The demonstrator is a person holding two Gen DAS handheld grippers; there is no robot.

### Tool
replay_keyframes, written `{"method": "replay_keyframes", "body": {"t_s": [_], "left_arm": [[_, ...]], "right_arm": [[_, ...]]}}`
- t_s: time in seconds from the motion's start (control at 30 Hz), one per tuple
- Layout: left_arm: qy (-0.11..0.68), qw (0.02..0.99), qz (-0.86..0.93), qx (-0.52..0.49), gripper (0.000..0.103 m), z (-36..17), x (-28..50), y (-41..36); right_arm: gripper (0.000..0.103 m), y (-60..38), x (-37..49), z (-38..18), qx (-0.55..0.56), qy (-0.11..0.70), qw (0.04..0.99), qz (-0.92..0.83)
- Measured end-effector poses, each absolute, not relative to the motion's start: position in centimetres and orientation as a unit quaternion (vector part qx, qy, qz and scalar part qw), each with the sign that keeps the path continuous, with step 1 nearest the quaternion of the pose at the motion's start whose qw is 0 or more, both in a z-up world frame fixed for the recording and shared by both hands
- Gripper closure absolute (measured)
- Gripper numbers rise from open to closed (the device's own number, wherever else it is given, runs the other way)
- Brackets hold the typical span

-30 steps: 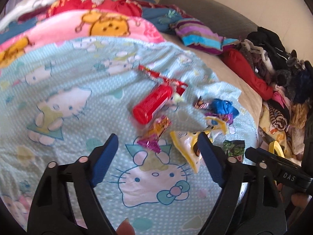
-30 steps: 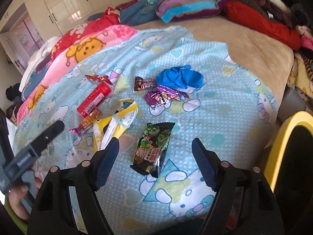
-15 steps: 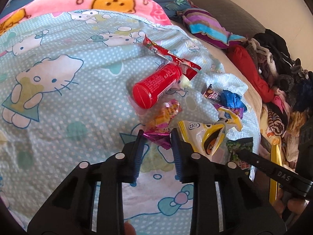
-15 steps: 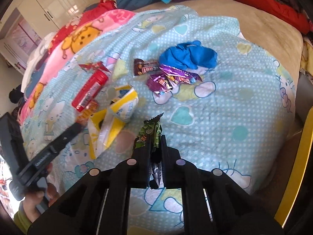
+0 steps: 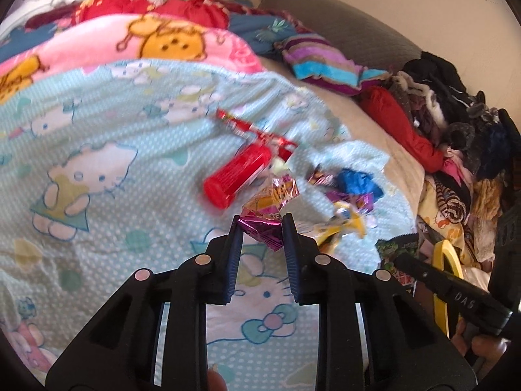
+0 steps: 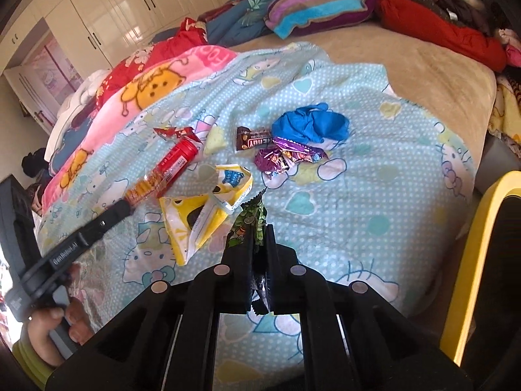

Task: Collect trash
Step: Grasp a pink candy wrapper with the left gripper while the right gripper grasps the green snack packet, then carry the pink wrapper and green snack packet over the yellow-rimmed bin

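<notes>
Setting: a bed covered by a light-blue cartoon-cat blanket (image 6: 374, 195), with snack litter scattered near its middle.
Left gripper (image 5: 262, 231): fingers closed on a pink-and-orange foil wrapper (image 5: 268, 213), which looks lifted just off the blanket.
Right gripper (image 6: 259, 238): fingers pressed together on a green wrapper (image 6: 249, 220), held above the blanket near its front edge.
Progress: judged early. Two pieces are in hand, but neither is yet dropped anywhere.
Still lying on the blanket: a red tube (image 6: 176, 163), a red wrapper (image 6: 172, 132) behind it, a yellow packet (image 6: 202, 215), a brown bar wrapper (image 6: 254, 139), a purple wrapper (image 6: 286, 159) and a crumpled blue bag (image 6: 312, 123).
Bin: a yellow rim (image 6: 478, 244) at the bed's right edge may belong to a container; its inside cannot be seen.
Only in the right wrist view: the whole litter cluster sharply, white wardrobes (image 6: 130, 9) behind the bed, and the hand (image 6: 49, 332) holding the left gripper.
Only in the left wrist view: a dark heap of clothes (image 5: 456, 123) along the bed's right edge and the grey headboard (image 5: 342, 29). This view is motion-blurred.
</notes>
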State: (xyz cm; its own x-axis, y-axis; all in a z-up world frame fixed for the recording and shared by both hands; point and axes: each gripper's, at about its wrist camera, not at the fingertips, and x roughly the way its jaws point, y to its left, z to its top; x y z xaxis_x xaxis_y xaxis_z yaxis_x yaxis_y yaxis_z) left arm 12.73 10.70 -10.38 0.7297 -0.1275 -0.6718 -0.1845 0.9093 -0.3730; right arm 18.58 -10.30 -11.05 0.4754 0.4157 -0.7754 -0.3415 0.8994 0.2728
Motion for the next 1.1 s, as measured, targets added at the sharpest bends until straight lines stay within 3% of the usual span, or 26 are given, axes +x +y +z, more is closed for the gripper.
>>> {"method": "replay_keyframes", "body": {"t_s": [0.37,1.1], "left_arm": [[0.323,0.927,-0.015,-0.187,0.085,-5.8,12.3,8.2],[0.303,0.938,-0.083,-0.144,0.085,-2.6,11.2,1.9]], "right_arm": [[0.096,-11.5,16.3,-8.3,0.037,0.424,0.875,0.230],[0.096,-17.7,14.1,-5.5,0.077,0.389,0.897,0.193]]}}
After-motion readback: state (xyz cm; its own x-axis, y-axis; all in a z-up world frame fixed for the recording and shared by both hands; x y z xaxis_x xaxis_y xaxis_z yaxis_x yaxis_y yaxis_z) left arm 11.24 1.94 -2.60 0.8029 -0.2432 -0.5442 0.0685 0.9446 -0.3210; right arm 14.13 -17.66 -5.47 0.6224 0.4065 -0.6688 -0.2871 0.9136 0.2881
